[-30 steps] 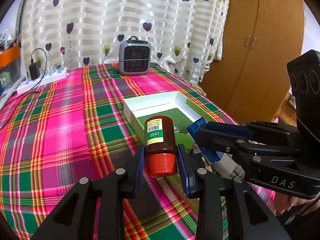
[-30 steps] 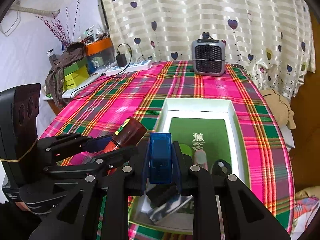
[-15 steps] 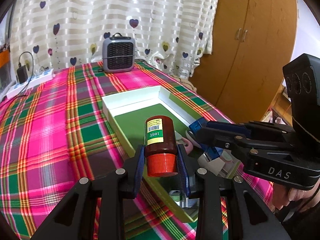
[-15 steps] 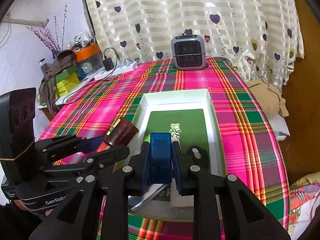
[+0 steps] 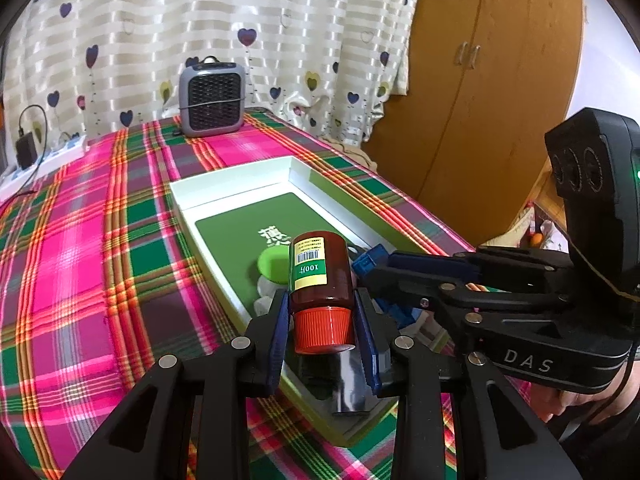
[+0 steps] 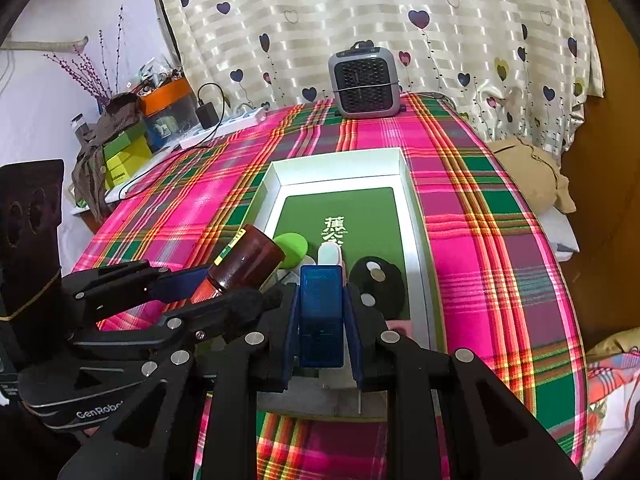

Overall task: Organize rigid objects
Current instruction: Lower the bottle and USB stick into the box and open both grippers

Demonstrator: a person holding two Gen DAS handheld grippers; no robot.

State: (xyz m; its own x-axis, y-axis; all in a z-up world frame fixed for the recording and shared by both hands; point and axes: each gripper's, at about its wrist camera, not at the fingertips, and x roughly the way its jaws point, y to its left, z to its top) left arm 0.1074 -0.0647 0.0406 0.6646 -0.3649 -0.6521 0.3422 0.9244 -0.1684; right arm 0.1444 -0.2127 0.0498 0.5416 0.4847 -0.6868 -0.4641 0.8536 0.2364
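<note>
My left gripper is shut on a brown bottle with an orange cap and a green-yellow label, held above the near left part of a white box with a green floor. The bottle also shows in the right wrist view. My right gripper is shut on a blue translucent block, held over the box's near end; its tip shows in the left wrist view. In the box lie a green round lid, a white piece and a black object.
The box rests on a table under a pink-green plaid cloth. A grey heater stands at the table's far edge before a heart-print curtain. A power strip with charger lies far left. A wooden wardrobe stands on the right.
Both grippers have moved forward over the box with their objects still held; the box and heater have shifted in view and look nearer. Both grips are unchanged.
</note>
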